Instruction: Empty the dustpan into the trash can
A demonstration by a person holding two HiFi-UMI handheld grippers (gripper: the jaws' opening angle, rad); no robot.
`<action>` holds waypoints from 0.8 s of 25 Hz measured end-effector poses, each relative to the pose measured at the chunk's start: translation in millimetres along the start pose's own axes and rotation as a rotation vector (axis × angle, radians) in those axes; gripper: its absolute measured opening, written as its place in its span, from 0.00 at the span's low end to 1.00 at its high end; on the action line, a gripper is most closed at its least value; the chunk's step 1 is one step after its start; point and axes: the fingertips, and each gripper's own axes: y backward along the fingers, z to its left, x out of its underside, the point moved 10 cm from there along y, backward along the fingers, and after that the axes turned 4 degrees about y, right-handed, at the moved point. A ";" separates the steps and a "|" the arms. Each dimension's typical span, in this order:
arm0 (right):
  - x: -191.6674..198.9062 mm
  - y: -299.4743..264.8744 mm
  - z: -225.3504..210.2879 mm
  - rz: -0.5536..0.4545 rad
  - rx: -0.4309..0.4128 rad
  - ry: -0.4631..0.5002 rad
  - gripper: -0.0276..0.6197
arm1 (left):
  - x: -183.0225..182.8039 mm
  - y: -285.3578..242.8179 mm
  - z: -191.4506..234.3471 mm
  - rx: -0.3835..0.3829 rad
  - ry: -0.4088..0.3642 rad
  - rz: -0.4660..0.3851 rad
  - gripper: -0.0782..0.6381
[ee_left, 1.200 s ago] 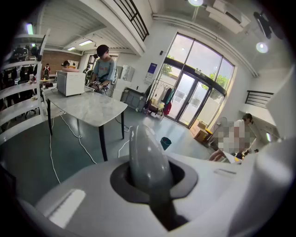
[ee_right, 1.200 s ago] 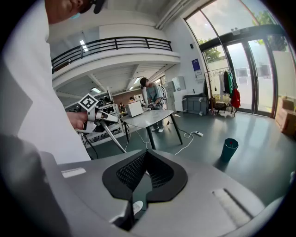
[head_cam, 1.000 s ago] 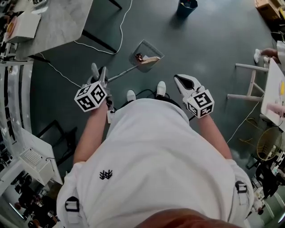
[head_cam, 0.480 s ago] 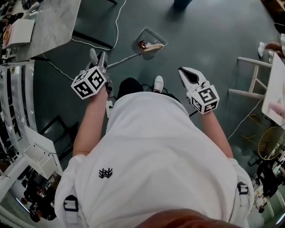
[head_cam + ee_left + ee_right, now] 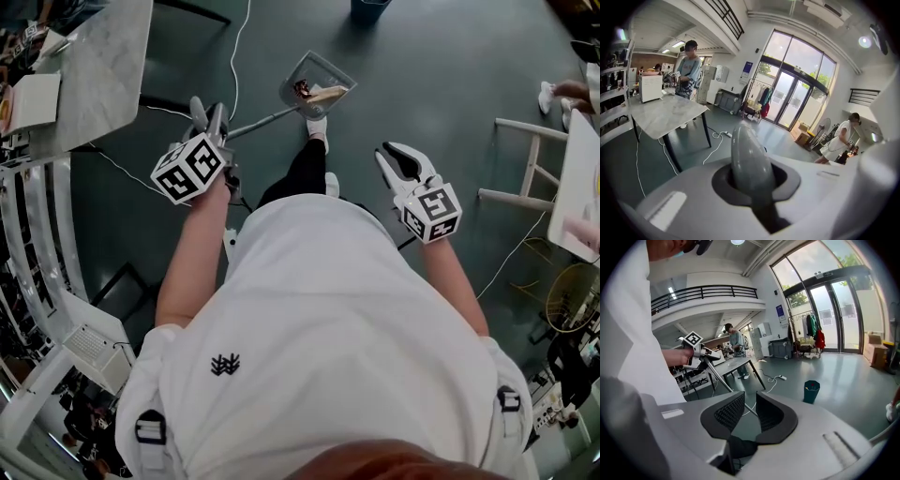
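The clear dustpan (image 5: 319, 86) hangs above the dark floor ahead of me, with brown paper and a small red scrap in it. Its long metal handle (image 5: 258, 122) runs back to my left gripper (image 5: 208, 114), which is shut on the handle's grey end (image 5: 747, 154). The dark teal trash can (image 5: 370, 9) stands at the top edge of the head view, just beyond the dustpan; the right gripper view also shows the trash can (image 5: 812, 391). My right gripper (image 5: 398, 161) is held at the right, open, with nothing between its ridged pads (image 5: 729, 411).
A marble table (image 5: 84, 56) stands at the far left, with a white cable (image 5: 239, 47) trailing across the floor beside it. White shelving (image 5: 37, 244) lines the left side. A white stool frame (image 5: 525, 169) and another person's foot (image 5: 553, 94) are at the right.
I have stepped forward, one leg now out under the dustpan. The dustpan and both grippers have moved ahead with me, and the trash can has come nearer. Both grips are unchanged.
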 end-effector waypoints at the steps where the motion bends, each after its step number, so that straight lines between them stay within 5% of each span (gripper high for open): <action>1: -2.1 -4.5 -7.7 0.003 0.007 -0.002 0.13 | -4.6 -11.7 -2.4 0.007 0.002 0.002 0.22; 10: -66.4 -35.8 -66.8 0.028 0.131 -0.028 0.13 | -86.4 -99.5 -1.1 0.070 0.007 0.031 0.22; 20: -118.0 -86.5 -142.2 0.046 0.185 -0.023 0.13 | -167.0 -202.3 -25.5 0.128 -0.086 0.014 0.22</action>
